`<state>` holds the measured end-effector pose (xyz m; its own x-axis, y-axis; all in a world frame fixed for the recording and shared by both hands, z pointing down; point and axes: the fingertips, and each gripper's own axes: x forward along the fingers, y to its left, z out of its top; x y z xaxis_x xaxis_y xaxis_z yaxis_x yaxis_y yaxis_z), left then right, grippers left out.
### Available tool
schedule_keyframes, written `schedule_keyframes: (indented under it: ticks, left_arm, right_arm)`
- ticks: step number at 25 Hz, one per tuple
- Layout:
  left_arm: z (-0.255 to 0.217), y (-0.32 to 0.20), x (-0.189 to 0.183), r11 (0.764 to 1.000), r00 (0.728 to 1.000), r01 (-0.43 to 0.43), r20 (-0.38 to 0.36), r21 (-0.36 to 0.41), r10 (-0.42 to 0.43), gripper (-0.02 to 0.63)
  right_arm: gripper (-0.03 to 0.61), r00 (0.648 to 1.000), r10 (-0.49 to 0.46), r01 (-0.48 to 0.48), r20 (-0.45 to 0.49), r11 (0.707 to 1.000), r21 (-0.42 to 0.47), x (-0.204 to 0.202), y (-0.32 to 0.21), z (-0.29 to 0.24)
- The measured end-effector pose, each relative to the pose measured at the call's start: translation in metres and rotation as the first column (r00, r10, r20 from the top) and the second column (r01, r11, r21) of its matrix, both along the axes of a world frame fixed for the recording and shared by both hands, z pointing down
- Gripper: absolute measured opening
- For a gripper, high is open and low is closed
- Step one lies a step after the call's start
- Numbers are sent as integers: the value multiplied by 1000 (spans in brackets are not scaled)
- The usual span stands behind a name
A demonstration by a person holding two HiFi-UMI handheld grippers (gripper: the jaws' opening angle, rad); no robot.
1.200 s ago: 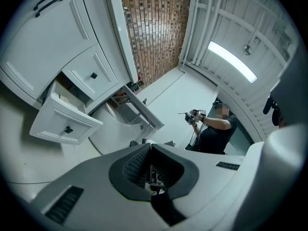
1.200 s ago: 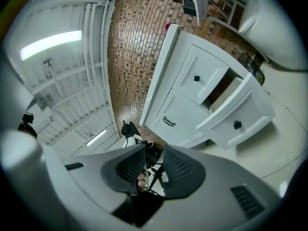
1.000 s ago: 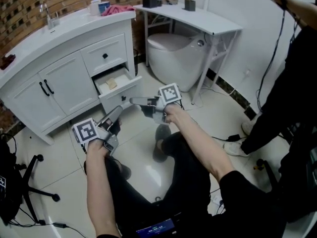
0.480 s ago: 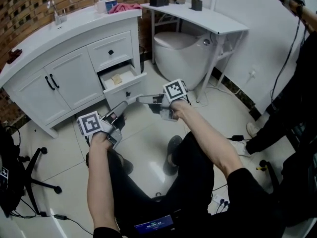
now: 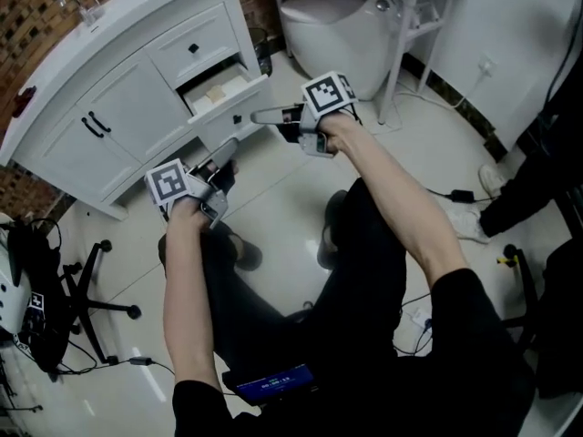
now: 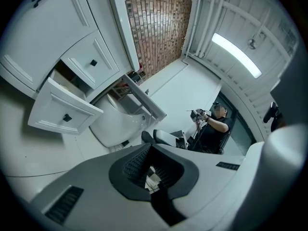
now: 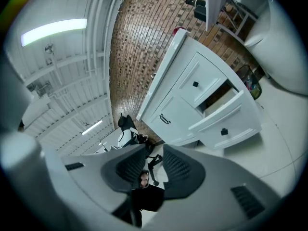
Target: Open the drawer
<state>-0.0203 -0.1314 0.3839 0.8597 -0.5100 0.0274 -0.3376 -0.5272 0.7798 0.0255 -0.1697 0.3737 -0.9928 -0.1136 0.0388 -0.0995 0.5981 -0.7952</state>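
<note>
The white vanity (image 5: 109, 71) stands at the upper left of the head view. Its lower drawer (image 5: 239, 107) is pulled partly out and a small tan thing lies inside; the upper drawer (image 5: 194, 48) is closed. My right gripper (image 5: 255, 116) is shut and empty, its tip just right of the open drawer's front, apart from the knob. My left gripper (image 5: 228, 147) is lower and to the left, shut and empty, pointing at the cabinet's base. The open drawer (image 6: 62, 114) shows beyond the left gripper (image 6: 153, 174), and the drawer (image 7: 226, 124) also beyond the right gripper (image 7: 146, 170).
A toilet (image 5: 342, 16) and a white side table's legs (image 5: 401, 44) stand right of the vanity. A cable (image 5: 455, 194) runs over the tiles. A chair base (image 5: 91, 280) is at the left, and another person (image 5: 547, 153) stands at the right.
The head view has tilted down and the cabinet has slid up the frame. Both grippers have drifted a little near the drawer front. The drawer is as far out as before.
</note>
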Motion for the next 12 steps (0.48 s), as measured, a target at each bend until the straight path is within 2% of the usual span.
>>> schedule_keyframes:
  ticks: [2,3,5,7,8,10,12]
  left_arm:
    - [1,3,-4,997,999,44,32,-56,-42,-9]
    - [-4,4,-8,996,997,63,43,-59,-60,-9]
    - [-21,1,-14,998,997,62,50,-6,-62,-9]
    - [-26,-5,-16,998,999,23,30,61,-25,-9]
    - [-20,-6,-16,999,1000,22,9,43,-23,-9]
    - [-8,-7,-18,998,998,47,-41,-45,-49,-9]
    - [-19,-5,-15,1000,997,24,-74,-3,-24,-9]
  right_arm:
    - [118,1000,-16,16,13,1000,-14,4,4,-2]
    - [119,1000,-17,17,16,1000,-25,6,4,-3]
    - [118,1000,-2,2,16,999,-36,9,-1,-5]
    - [118,1000,16,-16,1,1000,-18,9,-6,-2]
    - [118,1000,22,-22,-12,1000,-9,8,-6,2]
    - [118,999,29,-29,-40,1000,1,6,-4,10]
    - [118,998,31,-31,-48,999,13,4,-5,11]
